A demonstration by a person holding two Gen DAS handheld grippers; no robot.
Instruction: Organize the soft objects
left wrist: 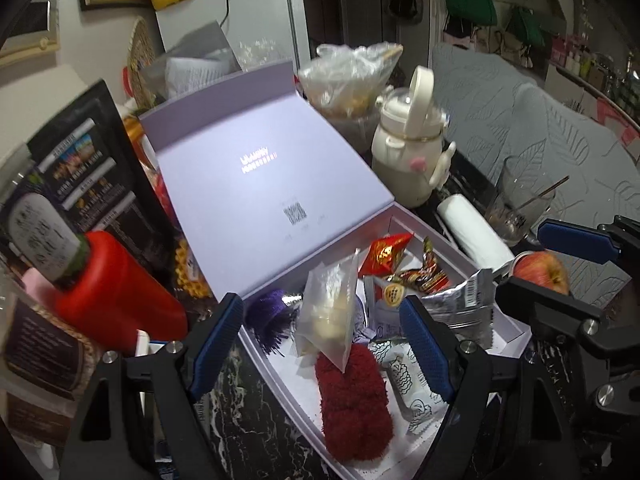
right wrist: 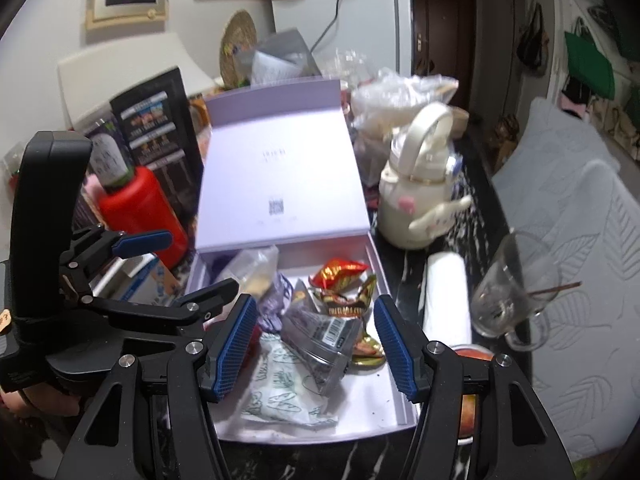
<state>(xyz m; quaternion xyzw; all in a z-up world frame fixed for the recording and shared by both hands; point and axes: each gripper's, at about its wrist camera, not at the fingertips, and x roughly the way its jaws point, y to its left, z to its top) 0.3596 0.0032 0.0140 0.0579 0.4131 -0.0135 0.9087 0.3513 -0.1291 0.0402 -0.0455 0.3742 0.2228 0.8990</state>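
An open lilac box (left wrist: pixel 508 322) with its lid (left wrist: pixel 256 184) tilted back holds a fuzzy red soft object (left wrist: pixel 352 404), a purple tassel (left wrist: pixel 268 316), a clear pouch (left wrist: pixel 332 312) and several snack packets (left wrist: pixel 456 300). My left gripper (left wrist: pixel 320 344) is open above the box's near end, over the red object and apart from it. My right gripper (right wrist: pixel 316 344) is open above the box (right wrist: pixel 404 396), over a silver packet (right wrist: pixel 320 340) and a white printed packet (right wrist: pixel 280 392). The left gripper also shows at the left of the right wrist view (right wrist: pixel 172 264), open.
A red bottle (left wrist: pixel 116 292), a black booklet (left wrist: pixel 84 168) and jars crowd the left. A cream kettle (left wrist: pixel 408 148), a bag of food (left wrist: pixel 348 76), a white roll (left wrist: pixel 476 232), a glass mug (right wrist: pixel 516 288) and an apple (left wrist: pixel 540 272) stand to the right on the black marble counter.
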